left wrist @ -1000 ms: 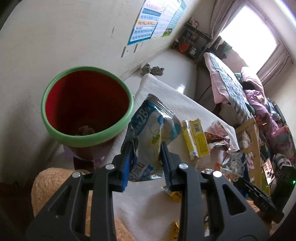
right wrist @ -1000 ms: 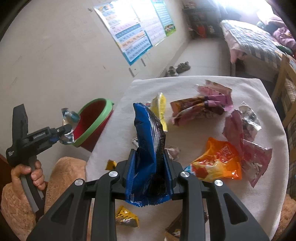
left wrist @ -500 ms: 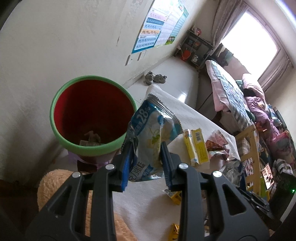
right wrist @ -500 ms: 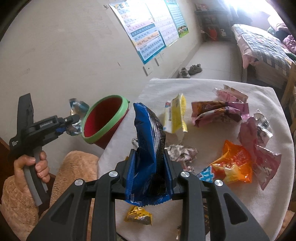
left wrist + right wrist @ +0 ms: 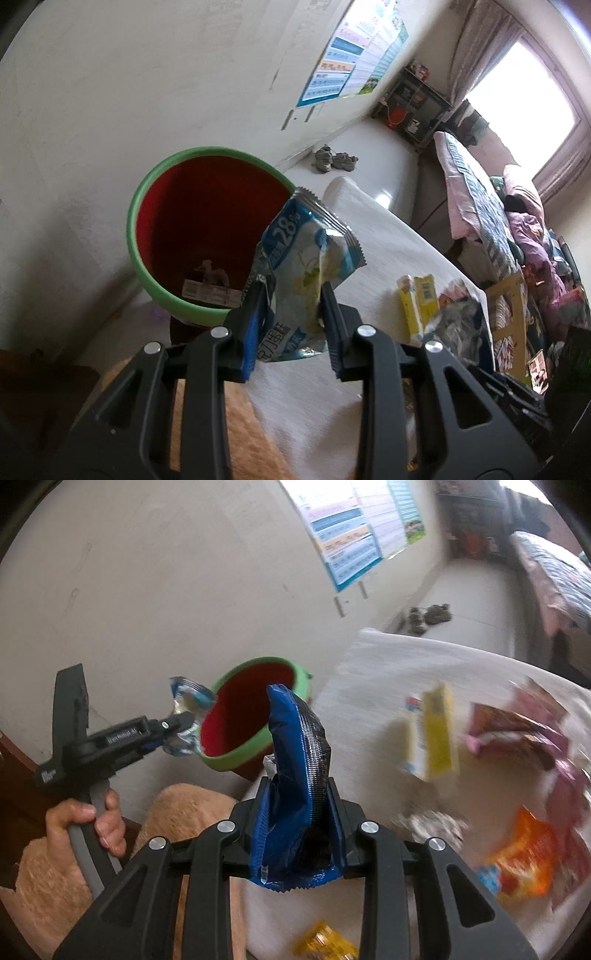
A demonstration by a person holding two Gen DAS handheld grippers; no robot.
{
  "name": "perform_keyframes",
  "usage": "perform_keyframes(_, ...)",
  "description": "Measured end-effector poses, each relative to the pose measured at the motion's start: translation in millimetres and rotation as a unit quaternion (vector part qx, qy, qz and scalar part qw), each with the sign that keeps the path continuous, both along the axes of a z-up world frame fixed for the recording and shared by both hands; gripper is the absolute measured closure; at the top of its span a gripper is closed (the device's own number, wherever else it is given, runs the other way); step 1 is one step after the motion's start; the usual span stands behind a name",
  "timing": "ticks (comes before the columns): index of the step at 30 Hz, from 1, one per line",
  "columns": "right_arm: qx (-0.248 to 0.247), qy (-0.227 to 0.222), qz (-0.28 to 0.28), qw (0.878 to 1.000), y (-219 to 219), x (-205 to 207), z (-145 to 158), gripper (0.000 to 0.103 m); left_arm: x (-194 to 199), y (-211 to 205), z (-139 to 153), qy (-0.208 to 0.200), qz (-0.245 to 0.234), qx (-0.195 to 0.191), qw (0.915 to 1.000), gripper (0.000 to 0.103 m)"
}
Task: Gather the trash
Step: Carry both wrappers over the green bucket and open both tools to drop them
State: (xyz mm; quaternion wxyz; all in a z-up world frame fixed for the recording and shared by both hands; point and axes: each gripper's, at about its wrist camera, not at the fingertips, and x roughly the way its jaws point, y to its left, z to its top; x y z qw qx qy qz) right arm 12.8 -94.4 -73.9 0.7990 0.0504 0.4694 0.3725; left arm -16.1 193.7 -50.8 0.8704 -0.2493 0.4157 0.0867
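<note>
My left gripper [image 5: 291, 321] is shut on a light blue and white snack wrapper [image 5: 306, 273] and holds it beside the near right rim of a red bin with a green rim [image 5: 166, 206]. The bin holds some trash at its bottom. In the right wrist view the left gripper [image 5: 177, 725] holds that wrapper [image 5: 184, 701] at the bin's left rim [image 5: 255, 734]. My right gripper [image 5: 299, 808] is shut on a dark blue wrapper [image 5: 299, 775], upright, above the table's near left edge.
A round table with a white cloth [image 5: 369, 709] carries a yellow packet [image 5: 436, 731], purple and pink wrappers [image 5: 517, 723], an orange bag [image 5: 524, 856], crumpled foil [image 5: 432, 823] and a small yellow wrapper [image 5: 325, 941]. A tan cushion [image 5: 177, 812] lies near. Wall behind the bin.
Both grippers have swung left toward the bin. The bin now sits more central in both views, and the right view is blurred by motion. Both wrappers stay gripped.
</note>
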Motion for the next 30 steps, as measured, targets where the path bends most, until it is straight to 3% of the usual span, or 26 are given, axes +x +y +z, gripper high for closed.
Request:
perform_keyframes(8, 0.028, 0.031, 0.021, 0.999, 72, 39, 4, 0.074, 9, 39, -6, 0.010, 0.023, 0.003, 0.9997, 0.074)
perform_keyframes(15, 0.045, 0.081, 0.001, 0.996, 118, 76, -4, 0.073, 17, 66, -28, 0.034, 0.040, -0.009, 0.9986, 0.074)
perform_keyframes(20, 0.041, 0.088, -0.002, 0.995, 144, 92, -5, 0.072, 25, 78, -39, 0.047, 0.044, -0.021, 0.9977, 0.074)
perform_keyframes(21, 0.040, 0.085, -0.005, 0.996, 147, 94, -4, 0.069, 26, 78, -40, 0.049, 0.043, -0.020, 0.9977, 0.073)
perform_keyframes(22, 0.038, 0.083, -0.008, 0.996, 149, 95, -3, 0.058, 30, 79, -41, 0.050, 0.042, -0.018, 0.9977, 0.062)
perform_keyframes(24, 0.042, 0.086, -0.009, 0.995, 154, 100, -2, 0.053, 31, 80, -42, 0.049, 0.049, -0.007, 0.9976, 0.046)
perform_keyframes(27, 0.047, 0.087, -0.011, 0.995, 154, 103, 0, 0.045, 28, 80, -43, 0.047, 0.057, 0.000, 0.9973, 0.044)
perform_keyframes(30, 0.053, 0.081, -0.006, 0.995, 144, 100, 7, 0.044, 23, 77, -42, 0.048, 0.058, -0.006, 0.9971, 0.044)
